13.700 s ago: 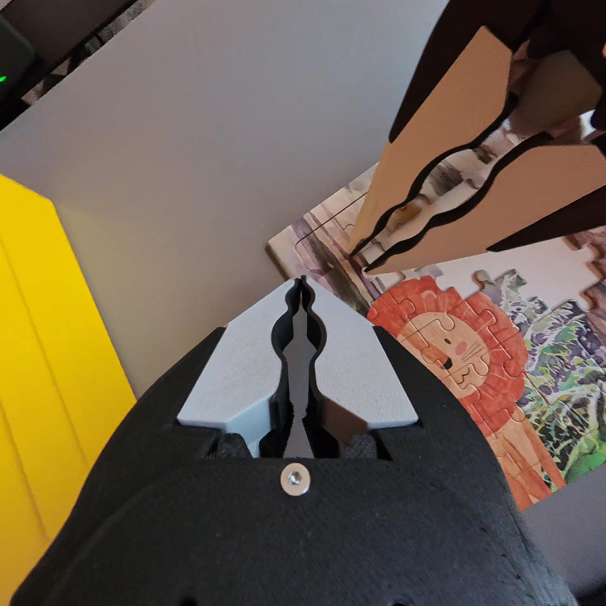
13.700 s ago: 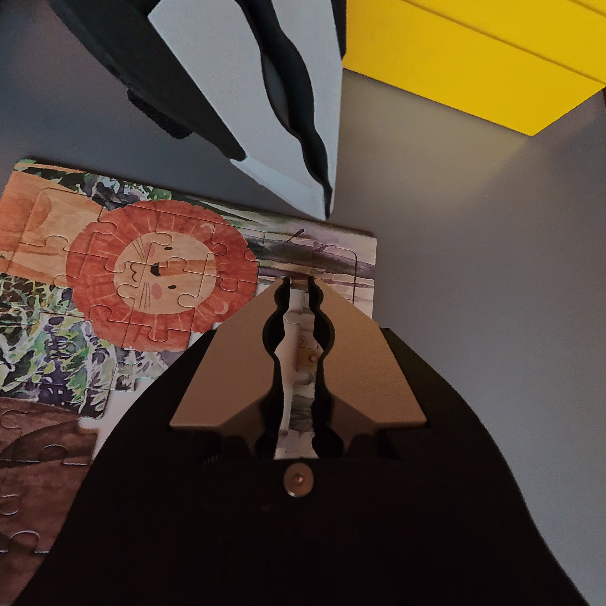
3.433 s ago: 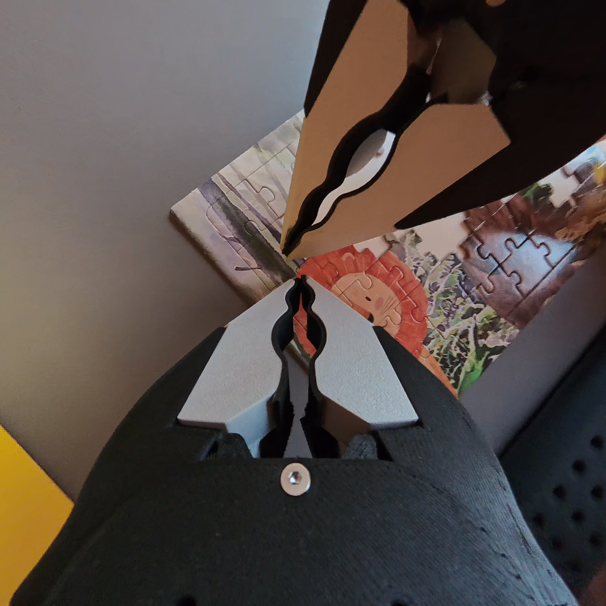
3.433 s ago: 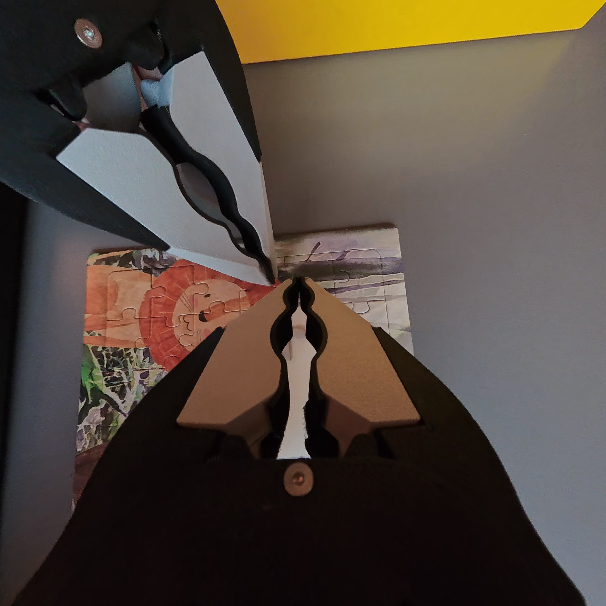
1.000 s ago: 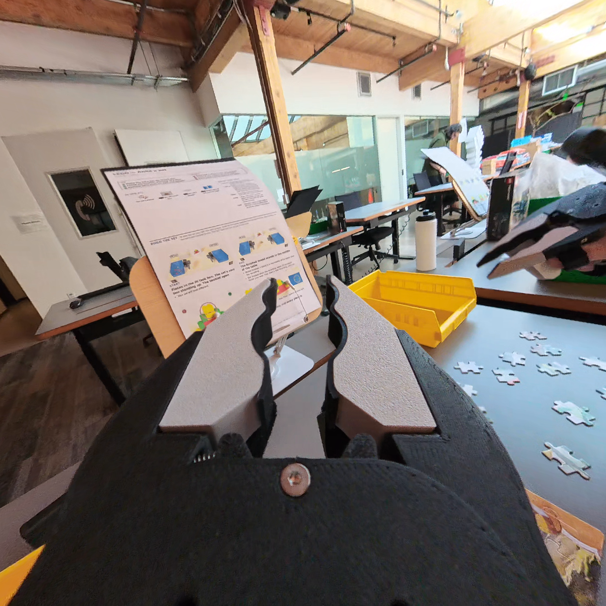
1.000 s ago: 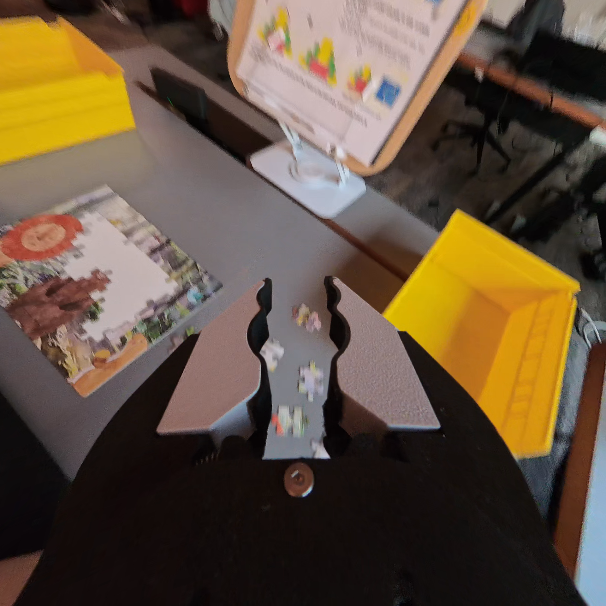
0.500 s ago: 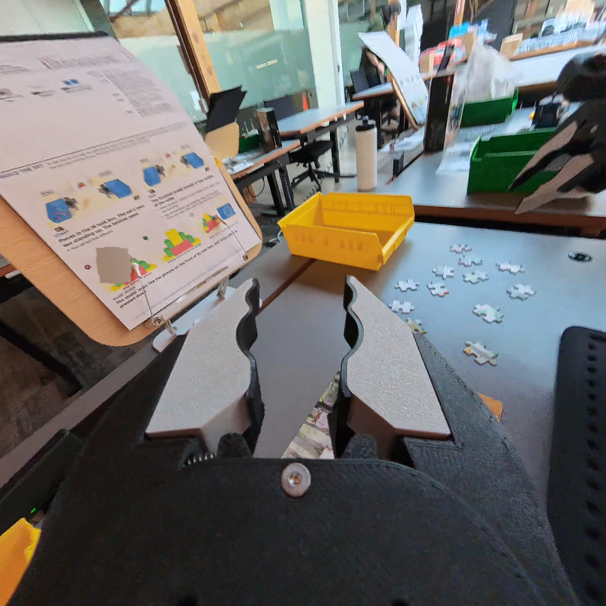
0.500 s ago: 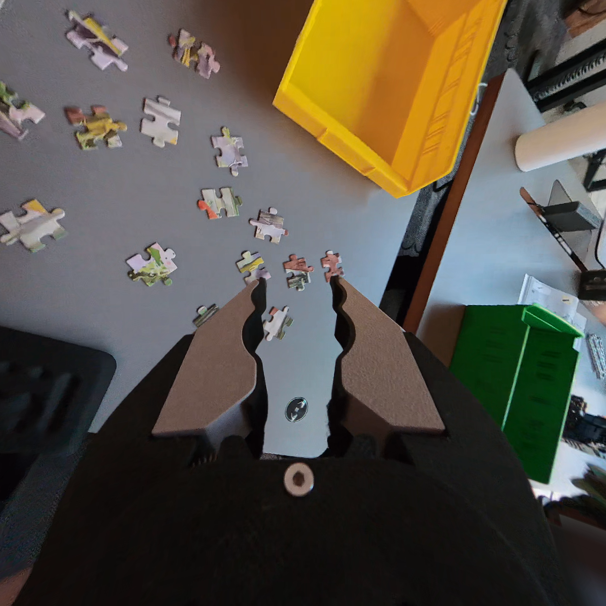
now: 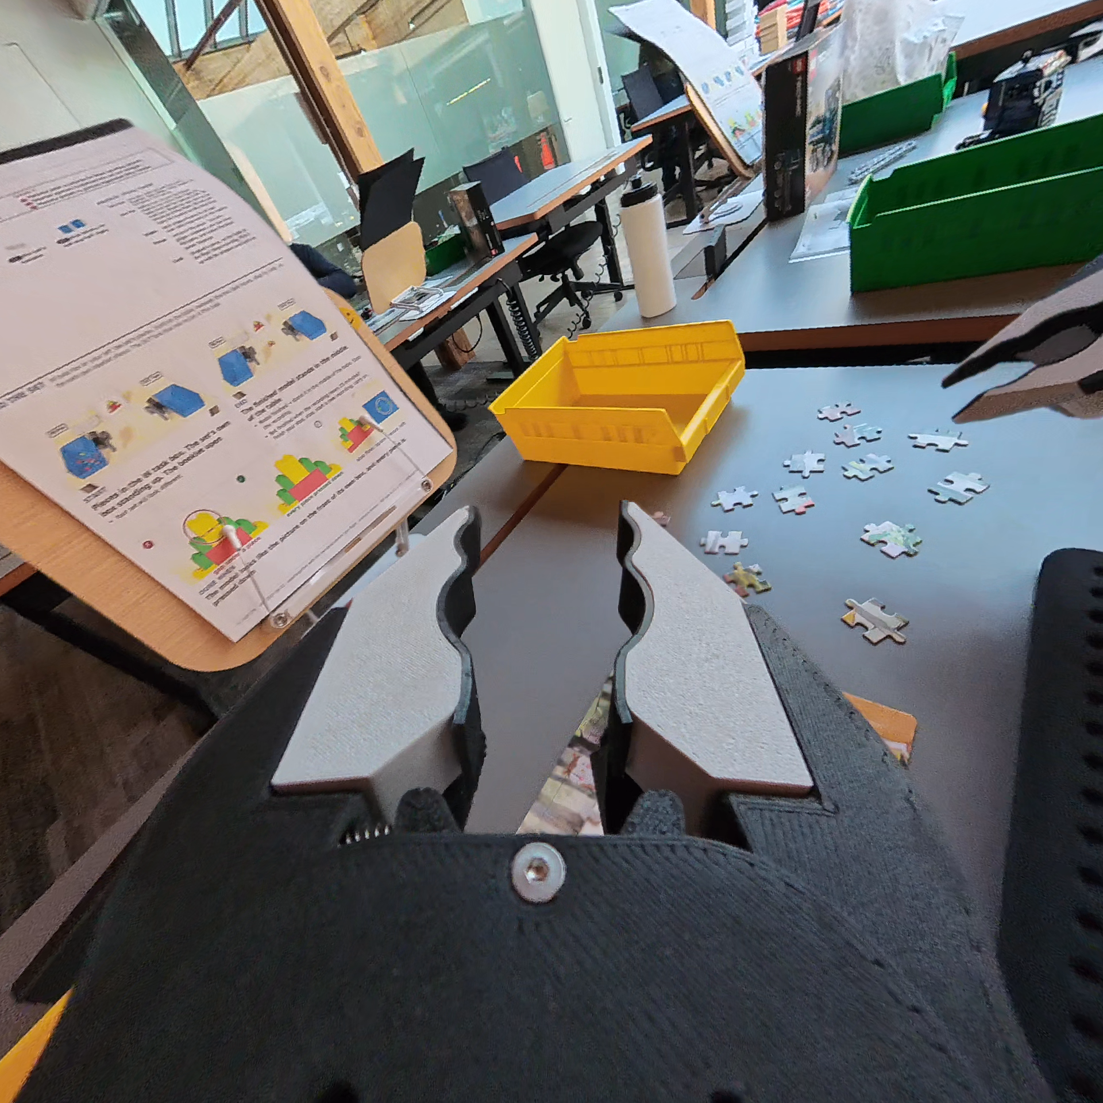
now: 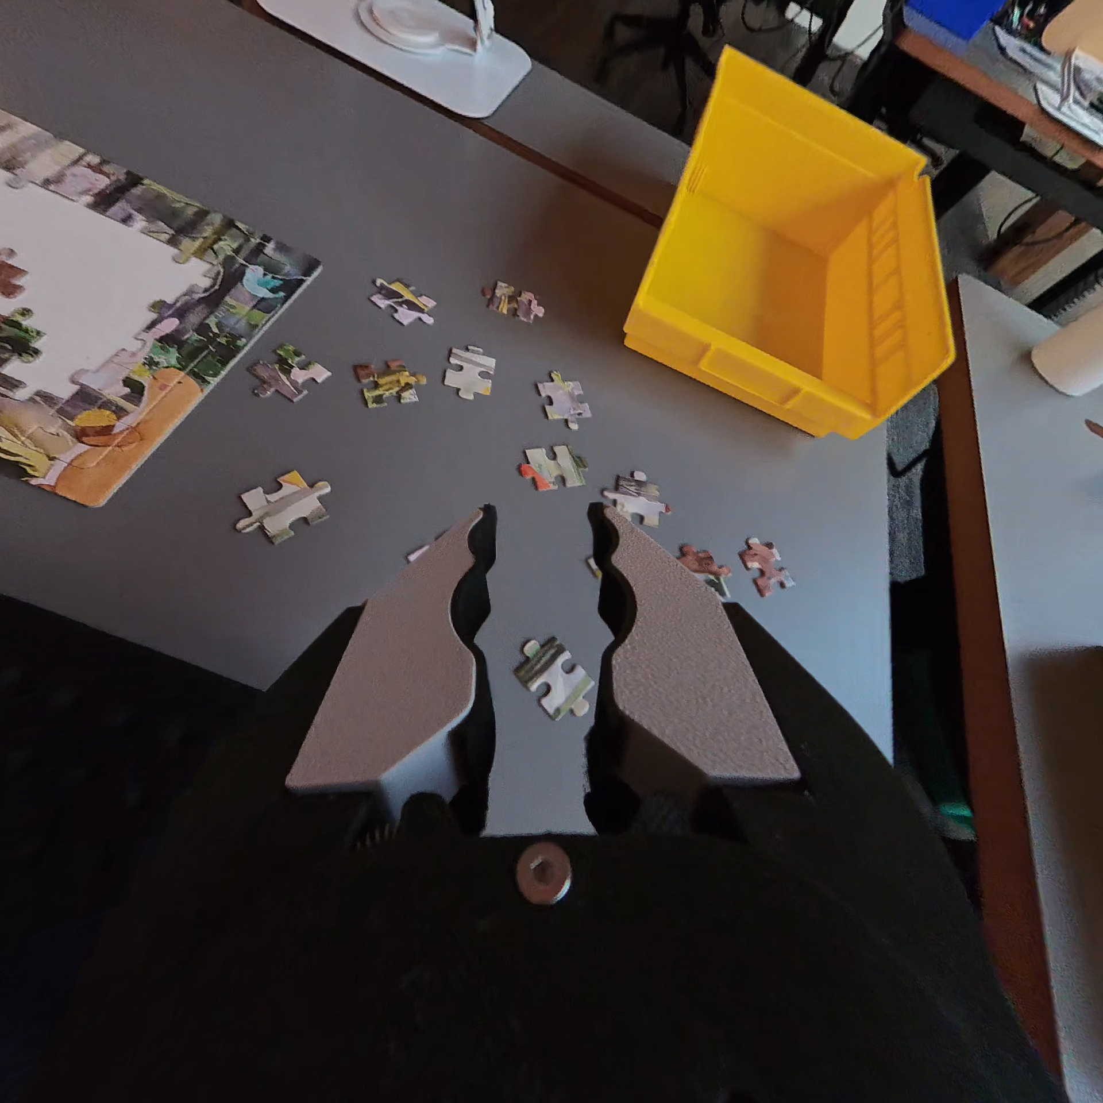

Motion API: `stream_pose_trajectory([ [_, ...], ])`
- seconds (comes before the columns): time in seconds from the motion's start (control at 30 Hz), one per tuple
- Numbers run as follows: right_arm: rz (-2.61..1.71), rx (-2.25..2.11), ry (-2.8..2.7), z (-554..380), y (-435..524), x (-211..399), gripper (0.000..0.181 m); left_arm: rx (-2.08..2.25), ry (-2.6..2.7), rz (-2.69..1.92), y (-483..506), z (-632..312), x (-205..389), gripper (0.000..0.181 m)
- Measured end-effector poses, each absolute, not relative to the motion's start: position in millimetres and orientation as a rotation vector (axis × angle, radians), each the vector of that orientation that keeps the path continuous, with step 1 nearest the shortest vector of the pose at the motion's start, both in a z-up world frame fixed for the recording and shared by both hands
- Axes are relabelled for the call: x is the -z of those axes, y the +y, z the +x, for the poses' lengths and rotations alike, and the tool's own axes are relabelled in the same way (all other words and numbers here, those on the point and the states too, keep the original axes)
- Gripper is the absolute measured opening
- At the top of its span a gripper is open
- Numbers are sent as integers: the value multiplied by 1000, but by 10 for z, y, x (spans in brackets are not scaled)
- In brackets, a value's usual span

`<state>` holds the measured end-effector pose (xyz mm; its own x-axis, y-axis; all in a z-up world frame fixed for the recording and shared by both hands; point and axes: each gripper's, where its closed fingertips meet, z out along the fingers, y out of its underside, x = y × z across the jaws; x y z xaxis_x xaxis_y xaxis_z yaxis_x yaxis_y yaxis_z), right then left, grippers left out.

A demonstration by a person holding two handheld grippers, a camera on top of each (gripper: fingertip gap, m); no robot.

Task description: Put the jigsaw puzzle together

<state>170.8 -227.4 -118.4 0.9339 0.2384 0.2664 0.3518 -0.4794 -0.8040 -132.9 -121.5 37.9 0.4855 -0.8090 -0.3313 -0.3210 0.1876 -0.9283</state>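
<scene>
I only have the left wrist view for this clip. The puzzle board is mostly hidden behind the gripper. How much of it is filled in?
Observer: In the right wrist view the puzzle board has a filled border but a large bare white middle.
Operator: Is the right gripper holding a piece?
Observer: No. The right gripper is open, and a loose green-and-white piece lies flat on the table between its fingers.
Operator: Anything in the yellow bin?
Observer: The yellow bin looks empty from above.
Operator: And my own gripper?
Observer: The left gripper is open and empty, as you can see.
</scene>
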Motion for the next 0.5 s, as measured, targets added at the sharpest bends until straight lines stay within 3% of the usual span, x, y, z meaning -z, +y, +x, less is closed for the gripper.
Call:
stream_pose_trajectory([
  [0.5,-2020,-84,-649,1398,-2141,1453,30,665,927,-1357,-1268,-1752,-790,37],
])
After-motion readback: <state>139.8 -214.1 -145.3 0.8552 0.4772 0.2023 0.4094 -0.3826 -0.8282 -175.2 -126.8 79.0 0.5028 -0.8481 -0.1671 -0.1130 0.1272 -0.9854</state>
